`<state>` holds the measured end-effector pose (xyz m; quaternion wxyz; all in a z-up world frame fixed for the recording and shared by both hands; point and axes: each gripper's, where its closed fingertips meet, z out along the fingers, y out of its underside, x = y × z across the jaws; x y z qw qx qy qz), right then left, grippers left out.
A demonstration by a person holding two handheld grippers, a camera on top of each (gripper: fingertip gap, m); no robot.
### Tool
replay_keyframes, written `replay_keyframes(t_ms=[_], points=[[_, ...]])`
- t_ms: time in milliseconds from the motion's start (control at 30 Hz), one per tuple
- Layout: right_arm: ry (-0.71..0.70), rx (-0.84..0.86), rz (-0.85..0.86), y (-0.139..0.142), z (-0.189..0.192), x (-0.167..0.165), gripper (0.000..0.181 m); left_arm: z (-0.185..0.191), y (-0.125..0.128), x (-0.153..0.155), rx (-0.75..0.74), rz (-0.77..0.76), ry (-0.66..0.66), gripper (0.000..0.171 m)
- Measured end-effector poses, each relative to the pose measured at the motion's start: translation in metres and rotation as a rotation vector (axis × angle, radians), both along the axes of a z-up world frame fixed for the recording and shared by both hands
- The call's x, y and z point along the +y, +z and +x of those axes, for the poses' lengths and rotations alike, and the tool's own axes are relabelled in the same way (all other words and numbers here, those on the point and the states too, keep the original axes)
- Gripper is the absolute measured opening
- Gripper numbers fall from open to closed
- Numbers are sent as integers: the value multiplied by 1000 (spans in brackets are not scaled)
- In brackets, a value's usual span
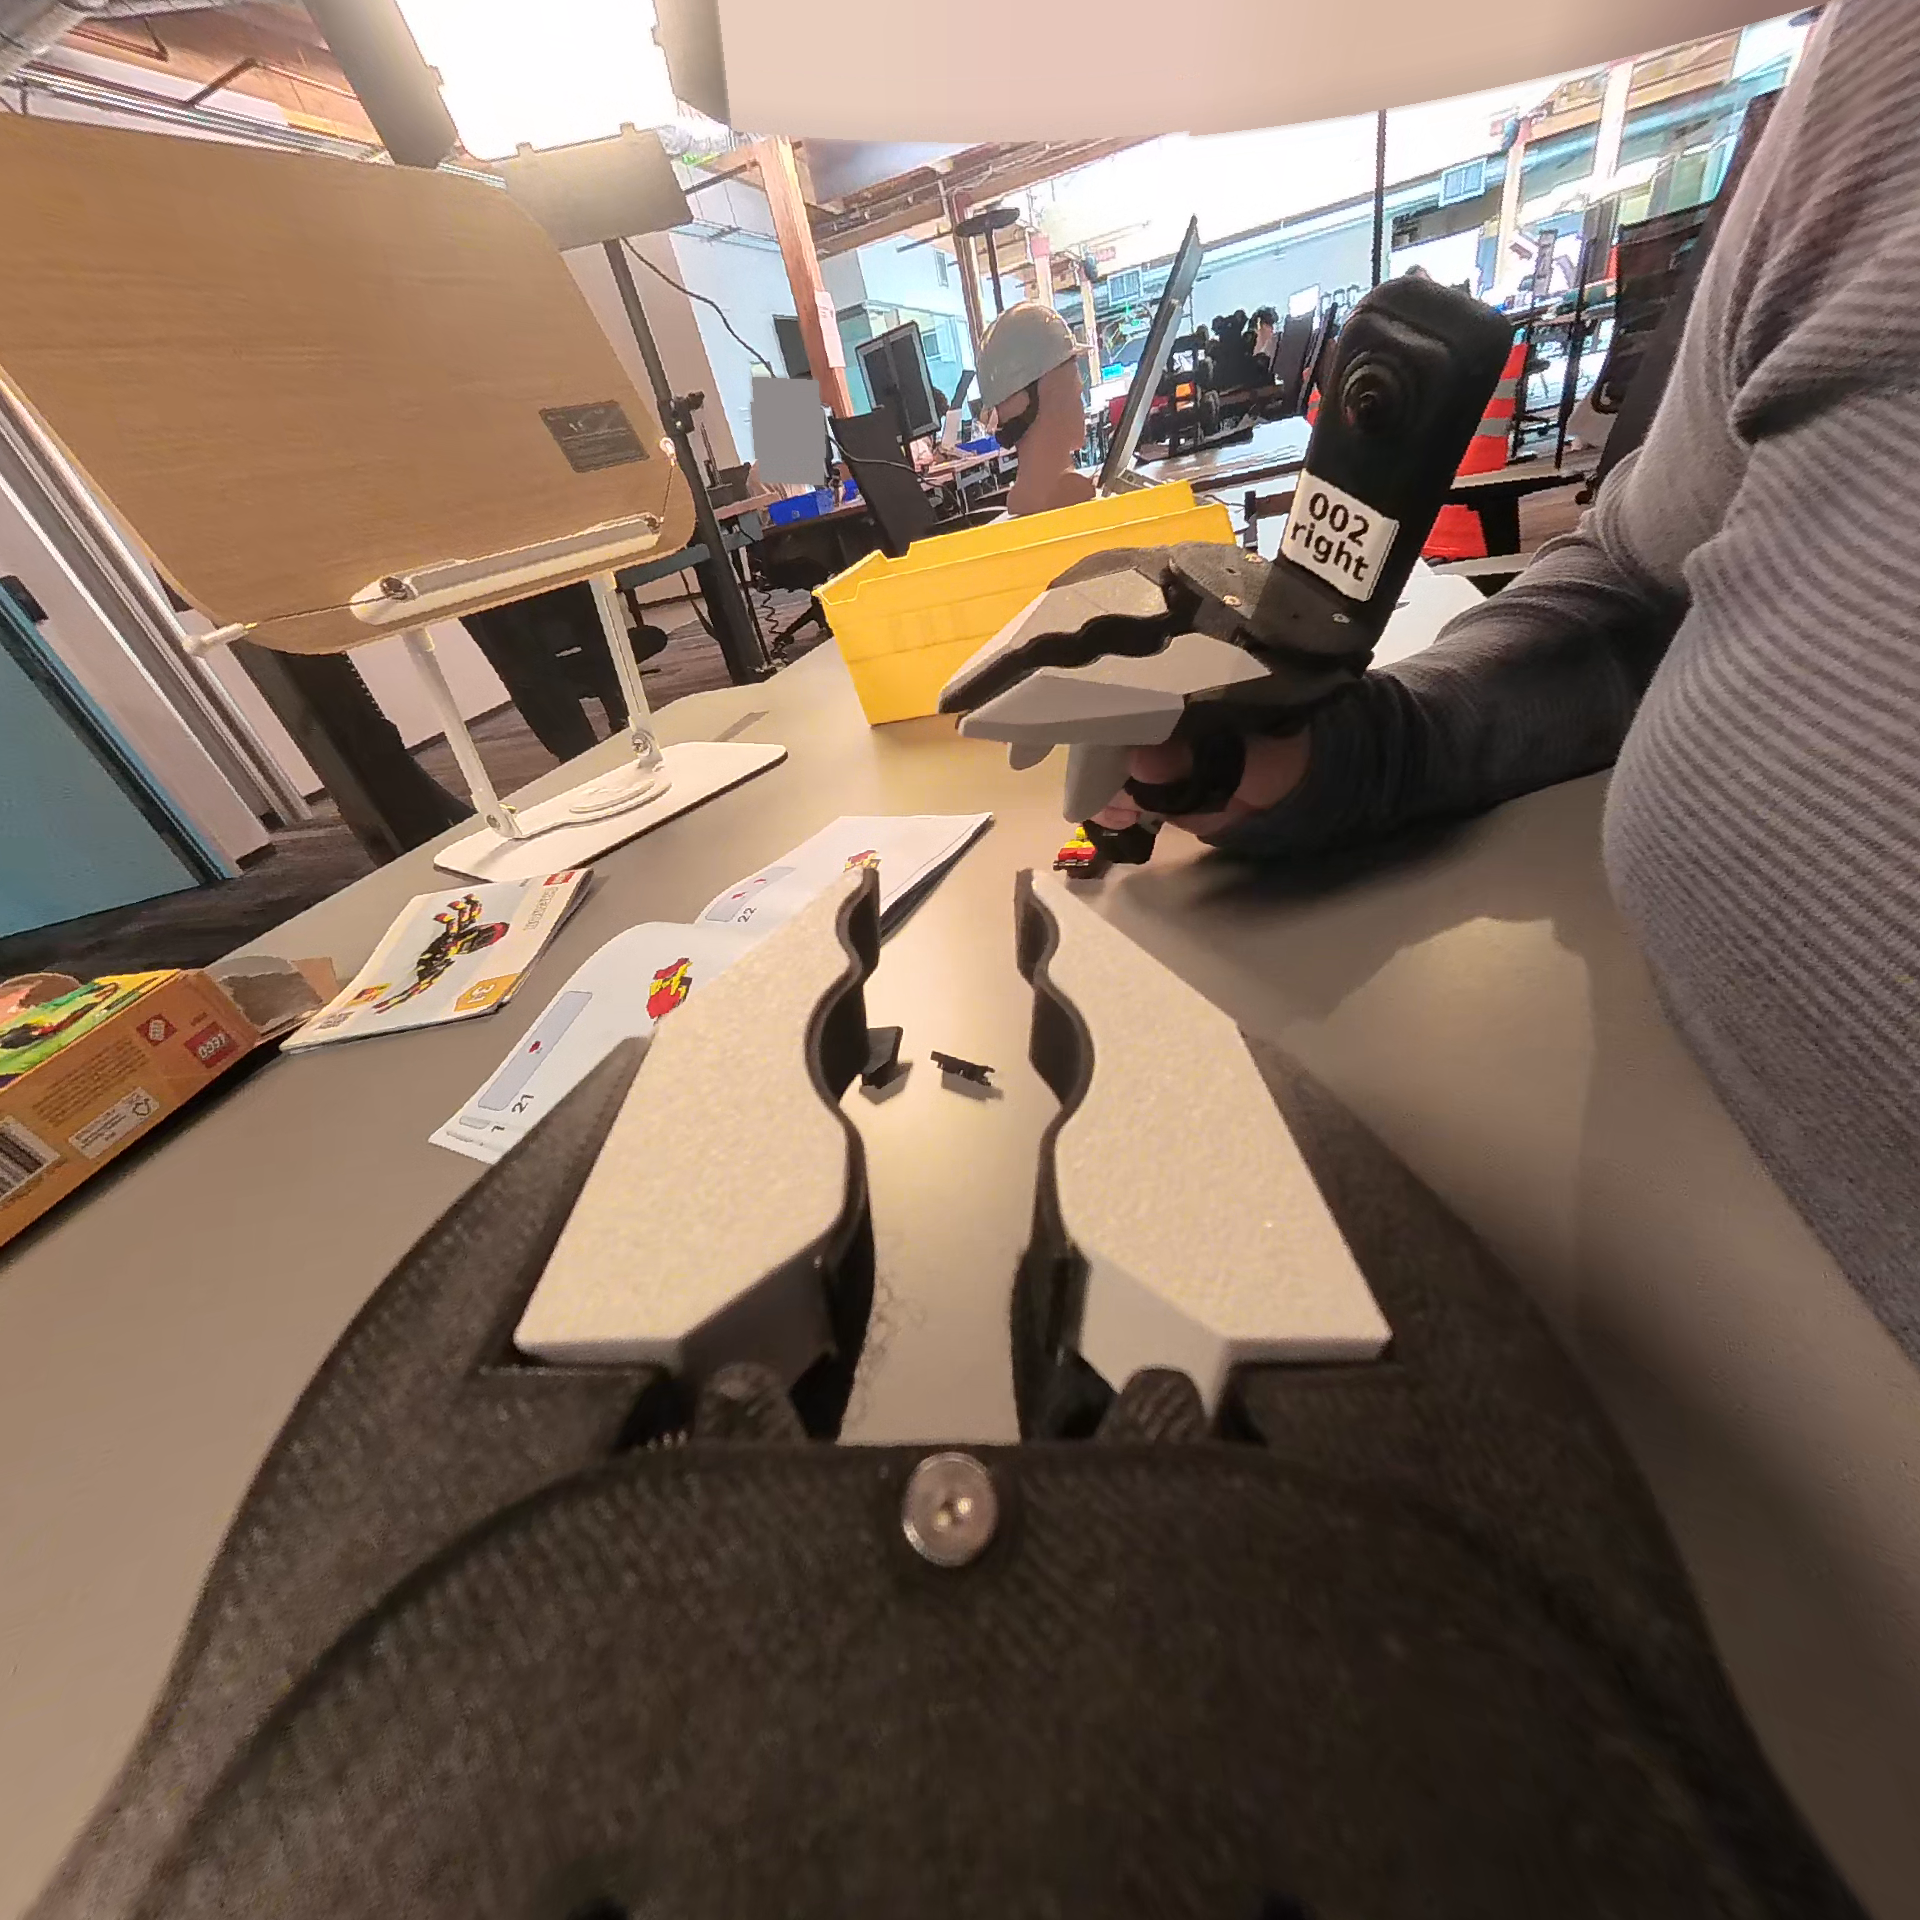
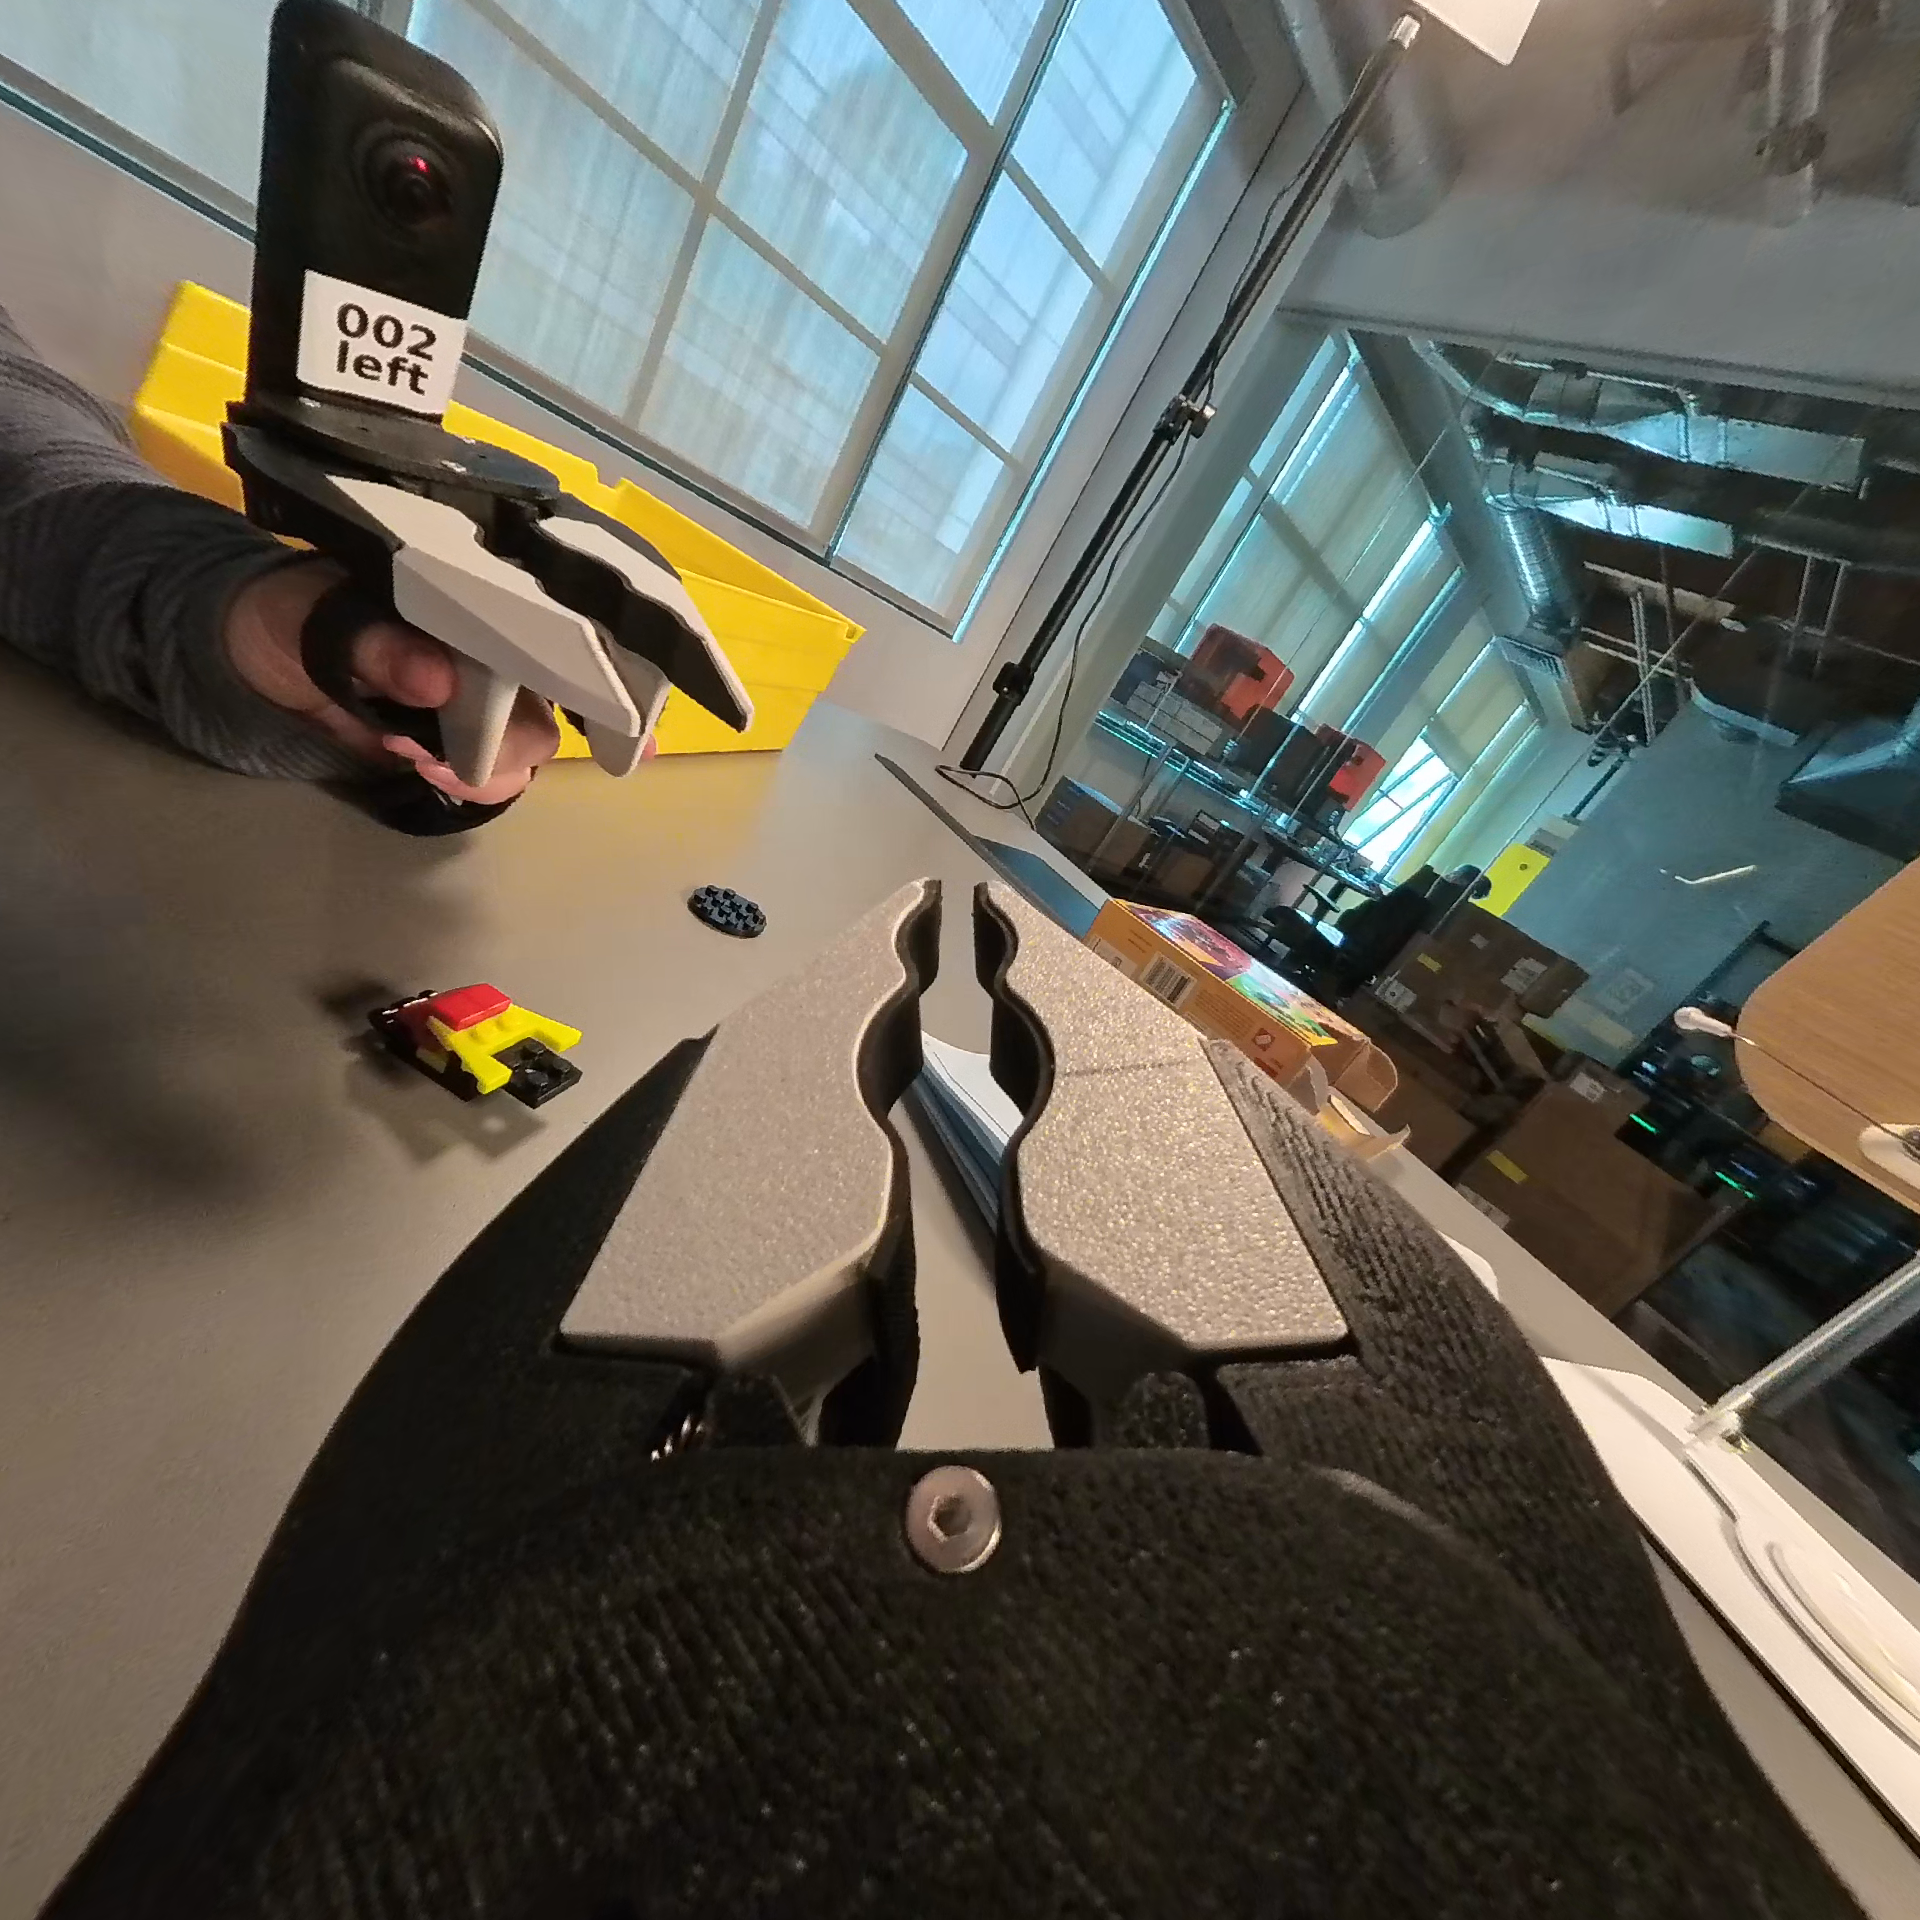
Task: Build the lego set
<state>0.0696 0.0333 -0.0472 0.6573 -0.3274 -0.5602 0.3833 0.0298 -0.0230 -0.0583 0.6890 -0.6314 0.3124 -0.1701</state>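
The two small black pieces (image 1: 935, 1070) lie on the tabletop (image 1: 1299, 1039) directly ahead between the left claw's (image 1: 943, 894) moderately parted, empty fingers, nearer than the narrowly parted, empty right claw (image 2: 958, 896).

Left gripper (image 1: 943, 894) and right gripper (image 2: 957, 898): speckled light-grey fingers with black inner pads on a black woven-textured body; the sleeve (image 1: 1538, 665) behind the right one is grey with fine stripes. The partial build (image 2: 473, 1039) combines red, yellow and black pieces, the round studded plate (image 2: 727, 911) and the two small loose parts (image 1: 925, 1065) are black, and the table (image 1: 1299, 987) is plain grey. The bin (image 1: 997, 613) is yellow, the box (image 1: 104, 1070) orange-yellow with green artwork, the booklet (image 1: 447, 961) white and pale blue with red-yellow-black figures, and the stand (image 1: 312, 384) light wood grain on a white base.
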Motion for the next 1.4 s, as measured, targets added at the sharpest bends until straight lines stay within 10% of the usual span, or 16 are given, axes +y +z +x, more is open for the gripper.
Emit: replay_keyframes(t_ms=[1400], points=[[24, -17, 86, -3, -1, -16, 4, -1, -1, 1, 7, -1, 11, 25]])
